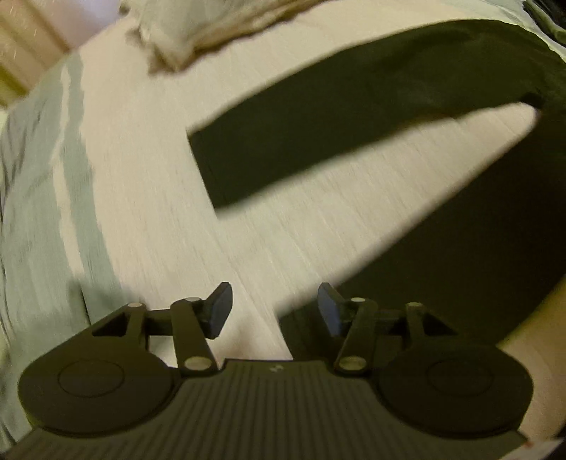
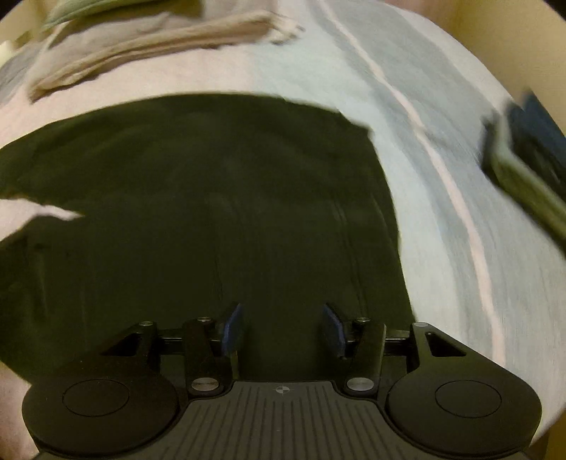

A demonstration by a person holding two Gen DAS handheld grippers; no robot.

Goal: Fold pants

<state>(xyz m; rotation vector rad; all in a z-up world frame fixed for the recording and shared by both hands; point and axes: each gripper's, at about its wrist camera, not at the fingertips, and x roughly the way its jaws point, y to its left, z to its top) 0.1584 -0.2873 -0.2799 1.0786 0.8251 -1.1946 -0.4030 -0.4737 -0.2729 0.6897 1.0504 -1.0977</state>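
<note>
Left wrist view: both claws, left claw (image 1: pixel 275 311) and right claw (image 2: pixel 283 331), gape empty over blurred, matte dark pants (image 1: pixel 371 106) on striped bed (image 1: pixel 148 212).

the dark, near-black green fabric pants (image 1: pixel 353 116) (image 2: pixel 212 198) carry no pattern. the pale pink woven bedsheet (image 1: pixel 169 198) (image 2: pixel 445 184) has broad light blue-grey stripes. the crumpled beige and off-white cloth (image 2: pixel 148 46) (image 1: pixel 198 28) is plain. blue pads (image 2: pixel 233 329) line the black gripper.
</note>
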